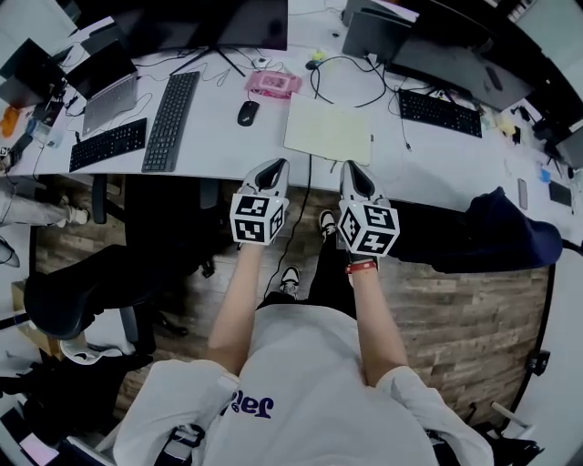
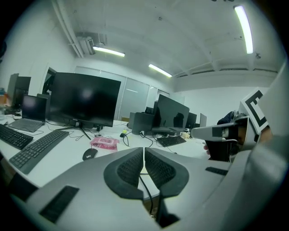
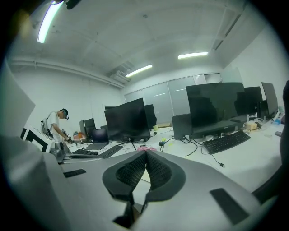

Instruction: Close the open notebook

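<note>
On the tabletop, right of the mouse: the notebook is lying flat with pale pages facing up and its near edge close to the front edge. We are not making out its centre fold from the head view.
Handling: we are judging it light and thin, with soft, bendy pages and a somewhat stiffer cover. A leaf pinched hard is likely creasing or tearing, and the whole book is likely sliding on the smooth top if pushed sideways.
Where to take hold: we are favouring the outer edge of one cover, either the side toward the mouse or the side away from it. One tool would be lifting that cover over while the other is pressing the opposite half down.
Left tool: its jaws are sitting together with nothing between them. It is hovering nearer to us than the mouse, off the front edge, not touching the notebook.
Right tool: its jaws are likewise meeting and gripping nothing. It is hanging farther right of the mouse, short of the notebook's near edge.
Surface: we are looking at a white, hard, smooth top. A long keyboard is lying left of the mouse, a pink pack behind the mouse, and a black cable is dropping over the edge right of the mouse.
Room: we are standing in an office with dark monitors behind the mouse and a wood-pattern floor below.
</note>
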`<state>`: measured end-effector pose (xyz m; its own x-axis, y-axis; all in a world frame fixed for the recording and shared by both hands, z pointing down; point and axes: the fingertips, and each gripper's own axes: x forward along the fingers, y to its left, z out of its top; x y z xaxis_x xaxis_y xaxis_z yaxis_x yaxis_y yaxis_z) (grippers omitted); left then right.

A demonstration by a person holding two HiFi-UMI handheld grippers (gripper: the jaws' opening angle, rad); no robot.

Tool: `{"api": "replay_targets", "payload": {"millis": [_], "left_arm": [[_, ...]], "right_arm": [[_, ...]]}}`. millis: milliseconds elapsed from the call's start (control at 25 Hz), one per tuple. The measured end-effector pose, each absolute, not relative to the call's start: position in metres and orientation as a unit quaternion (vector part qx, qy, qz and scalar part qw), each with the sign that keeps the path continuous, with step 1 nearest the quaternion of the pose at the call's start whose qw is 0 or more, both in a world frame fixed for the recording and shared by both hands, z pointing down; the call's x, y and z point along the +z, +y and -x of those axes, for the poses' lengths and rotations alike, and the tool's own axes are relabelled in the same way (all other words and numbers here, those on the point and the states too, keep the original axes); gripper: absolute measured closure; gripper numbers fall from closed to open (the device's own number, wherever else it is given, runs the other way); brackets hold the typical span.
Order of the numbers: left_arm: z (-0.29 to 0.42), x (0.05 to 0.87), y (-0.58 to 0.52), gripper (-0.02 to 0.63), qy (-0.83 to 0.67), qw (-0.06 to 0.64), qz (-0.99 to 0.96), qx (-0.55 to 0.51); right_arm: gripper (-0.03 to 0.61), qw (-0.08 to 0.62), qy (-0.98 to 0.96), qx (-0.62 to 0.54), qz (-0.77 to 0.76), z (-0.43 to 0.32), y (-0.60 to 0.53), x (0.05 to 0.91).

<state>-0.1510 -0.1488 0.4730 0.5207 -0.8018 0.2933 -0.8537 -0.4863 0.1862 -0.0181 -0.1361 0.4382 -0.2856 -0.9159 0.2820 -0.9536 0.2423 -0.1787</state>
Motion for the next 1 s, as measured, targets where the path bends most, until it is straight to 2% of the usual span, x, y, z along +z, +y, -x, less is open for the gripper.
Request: {"api": "replay_targets", "payload": {"millis": [320,1000], "left_arm": [[0.147,0.521,-0.192,0.591,-0.498,0.210,-0.836,0.097],[0.145,0.597,-0.256,0.536,-0.518,0.288,-0.798,0.111]], "right_arm": [[0.565,0.089,-0.807,0.177,-0.556,0.027,-0.184,0.471],[0.565,0.127,-0.824,0.207,-0.512,0.027,-0.248,0.520]]}}
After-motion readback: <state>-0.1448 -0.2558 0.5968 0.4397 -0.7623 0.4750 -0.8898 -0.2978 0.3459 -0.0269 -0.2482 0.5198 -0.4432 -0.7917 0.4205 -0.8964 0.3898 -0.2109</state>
